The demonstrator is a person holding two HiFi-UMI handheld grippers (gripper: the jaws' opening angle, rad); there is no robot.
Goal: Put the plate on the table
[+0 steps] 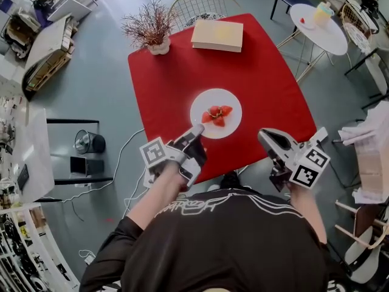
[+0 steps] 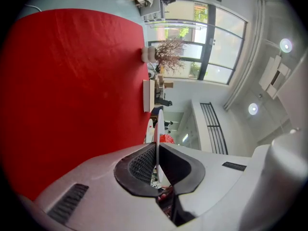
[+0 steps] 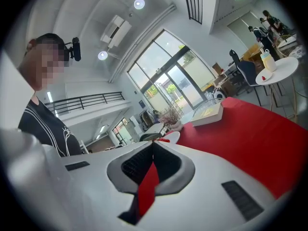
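Note:
A white plate [image 1: 216, 113] with cut strawberries [image 1: 217, 115] rests on the red table [image 1: 267, 84], near its front edge. My left gripper [image 1: 197, 129] reaches in from the front left and is shut on the plate's near rim. In the left gripper view the plate [image 2: 159, 124] stands edge-on between the closed jaws of that gripper [image 2: 157, 144]. My right gripper [image 1: 262, 135] hovers at the table's front right, apart from the plate. Its jaws [image 3: 153, 142] are shut with nothing held; red cloth shows behind them, and the plate [image 3: 173, 136] lies just beyond.
A thick pale book [image 1: 217, 35] lies at the table's far side, and a potted dry plant [image 1: 152, 29] stands at the far left corner. A wire chair [image 1: 203, 5] is behind the table. A small round white table [image 1: 319, 26] stands at the right.

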